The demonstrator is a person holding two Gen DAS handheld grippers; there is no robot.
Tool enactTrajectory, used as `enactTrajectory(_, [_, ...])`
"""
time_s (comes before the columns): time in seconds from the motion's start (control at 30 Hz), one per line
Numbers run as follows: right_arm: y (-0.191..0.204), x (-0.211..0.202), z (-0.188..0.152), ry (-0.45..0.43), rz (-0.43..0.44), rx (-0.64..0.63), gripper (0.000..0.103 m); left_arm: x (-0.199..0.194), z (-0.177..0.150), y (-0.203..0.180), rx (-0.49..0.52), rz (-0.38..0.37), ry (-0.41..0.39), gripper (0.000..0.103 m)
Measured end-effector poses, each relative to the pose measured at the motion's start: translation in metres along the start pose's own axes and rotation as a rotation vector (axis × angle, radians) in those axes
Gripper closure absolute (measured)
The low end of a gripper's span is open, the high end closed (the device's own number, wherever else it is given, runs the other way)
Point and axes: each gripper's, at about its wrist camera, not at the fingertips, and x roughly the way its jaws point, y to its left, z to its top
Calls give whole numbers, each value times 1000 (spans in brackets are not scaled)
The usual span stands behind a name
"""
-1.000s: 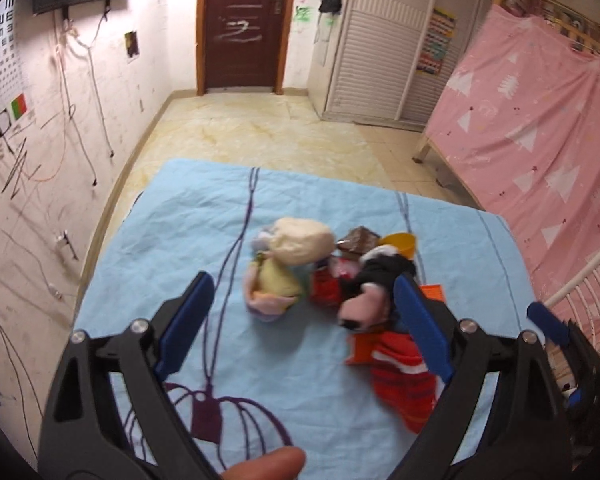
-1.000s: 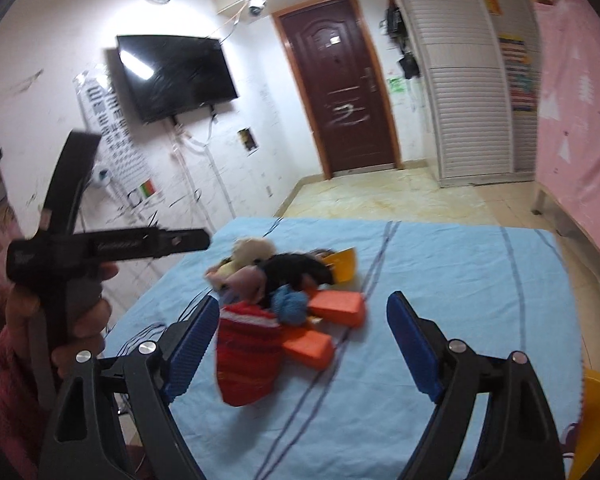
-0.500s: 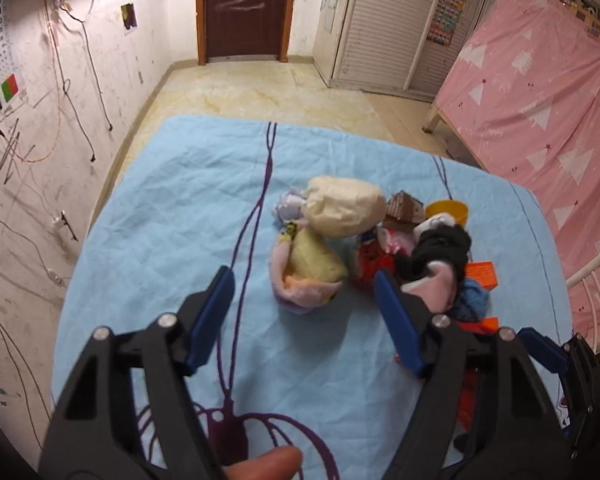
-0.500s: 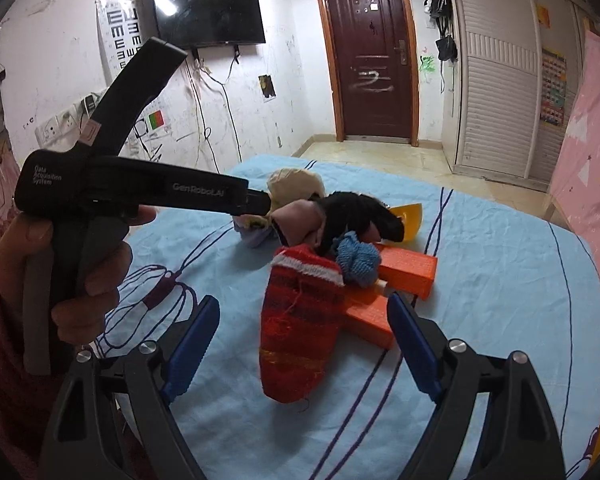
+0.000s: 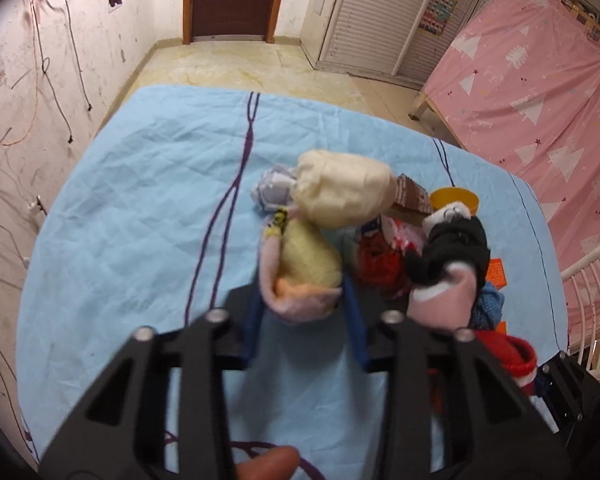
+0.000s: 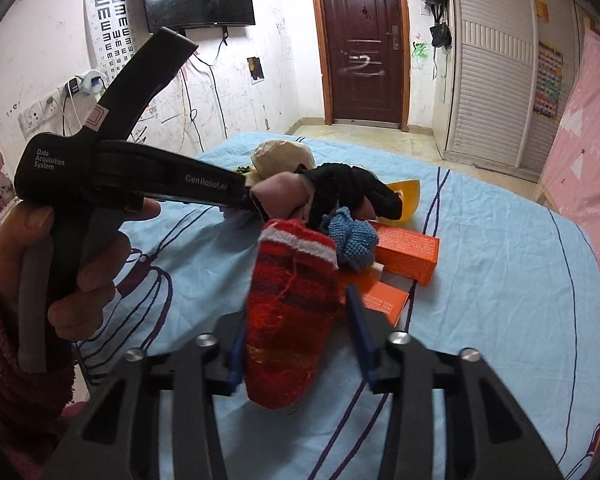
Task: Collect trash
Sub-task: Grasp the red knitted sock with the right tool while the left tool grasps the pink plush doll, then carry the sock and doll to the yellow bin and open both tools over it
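A heap of items lies on the blue sheet (image 5: pixel 140 200). My left gripper (image 5: pixel 300 304) has its blue fingers closed in around a pink and yellow sock (image 5: pixel 300 276), touching both its sides. A cream bundle (image 5: pixel 344 194) and a black and pink sock (image 5: pixel 448 256) lie beyond it. My right gripper (image 6: pixel 300 344) straddles a red striped sock (image 6: pixel 292 312); its left finger touches the sock and a gap shows on the right. Orange boxes (image 6: pixel 408 252) and a blue knit ball (image 6: pixel 354 236) lie behind it.
A yellow cup (image 5: pixel 456 200) and a brown wrapper (image 5: pixel 412 196) sit at the heap's far side. A pink-covered bed (image 5: pixel 540 80) stands to the right. A white rail (image 5: pixel 592 280) borders the sheet's right edge. The left gripper's handle (image 6: pixel 112 184) fills the left of the right wrist view.
Both grippers moved forward onto the heap and narrowed. The left one closed around the pink and yellow sock. The right one closed in around the red striped sock.
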Motion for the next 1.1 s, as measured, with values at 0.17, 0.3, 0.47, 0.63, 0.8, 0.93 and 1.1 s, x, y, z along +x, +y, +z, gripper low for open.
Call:
enactTrajectory(0.17, [2, 2, -1, 7, 15, -9, 98, -7, -6, 1, 0, 8, -18, 84])
enactTrajectory(0.3, [-1, -2, -1, -6, 51, 14, 98, -17, -8, 3, -4, 7, -39, 84])
enactTrajectory(0.47, [4, -11, 0, -30, 93, 12, 98, -37, -7, 2, -6, 10, -78, 84])
enactTrajectory(0.63, [6, -31, 4, -72, 97, 5, 98, -62, -6, -7, 14, 6, -131, 84])
enactTrajectory(0.8, [-3, -49, 7, -109, 67, 18, 98, -78, -6, -27, 55, -14, -164, 84])
enactTrajectory(0.93, [-13, -59, 10, -131, 41, 35, 98, -84, -5, -49, 89, -30, -176, 84])
enactTrajectory(1.1, [-31, -71, 10, -155, -7, 64, 98, -90, -5, -79, 143, -65, -187, 84])
